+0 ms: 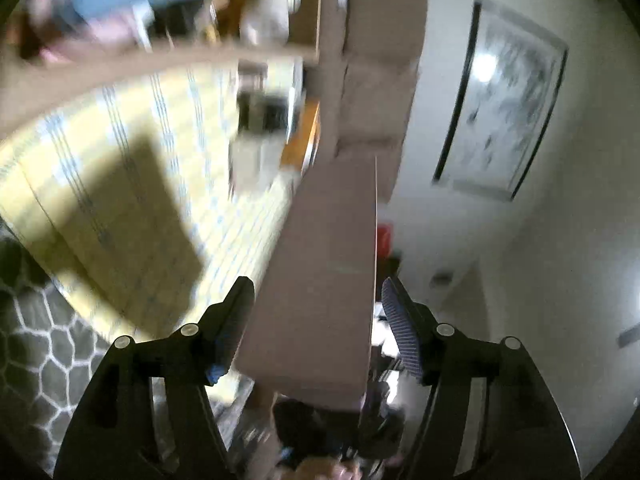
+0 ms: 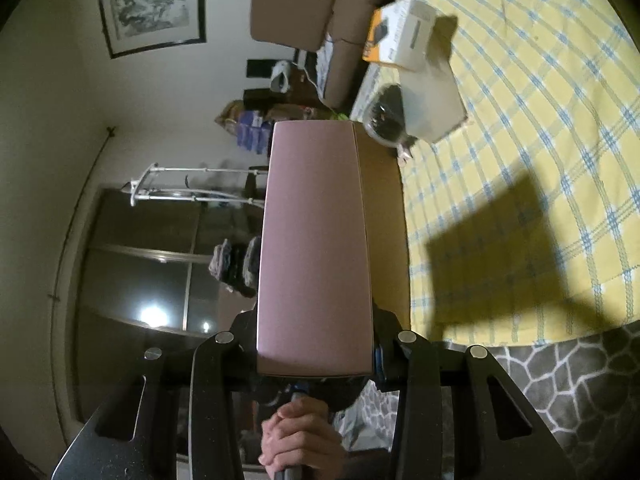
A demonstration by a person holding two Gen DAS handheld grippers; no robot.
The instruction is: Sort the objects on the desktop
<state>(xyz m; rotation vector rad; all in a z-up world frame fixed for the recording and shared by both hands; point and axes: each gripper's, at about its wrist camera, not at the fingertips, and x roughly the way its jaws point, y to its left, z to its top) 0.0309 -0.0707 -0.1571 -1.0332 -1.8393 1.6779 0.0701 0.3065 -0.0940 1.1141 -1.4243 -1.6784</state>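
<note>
Biggest thing in view is the yellow plaid bedspread [image 2: 520, 168], spread from 12 round to 4 o'clock in the right wrist view, with a hard shadow thrown across it. A framed picture [image 2: 150, 4] is hung on the wall up at 11 o'clock.

Then the task's thing: a flat pinkish-brown box [image 2: 316, 240], held edge-on in the air dead centre, well clear of the bedspread. It's clamped at its near end by the right gripper [image 2: 316, 364], pads pressed on both faces. A hand [image 2: 300, 444] is seen underneath at 6 o'clock.

In the left wrist view the same pinkish-brown box [image 1: 320, 280] is sitting between the jaws of the left gripper [image 1: 316, 312], but the jaws are spread and a clear gap is left on the 3 o'clock side, so no real grip is had there.

Handling guess: stiff, smooth-faced cardboard, probably light but long, so some droop or twist is to be expected from an end grip. A hold nearer the middle, across the thin dimension, would likely be safer. Squeezing hard could dent it.

Smaller stuff: an orange-and-white carton [image 2: 400, 36] at 1 o'clock on the bed, with a dark round item [image 2: 384, 118] just beside it.
</note>
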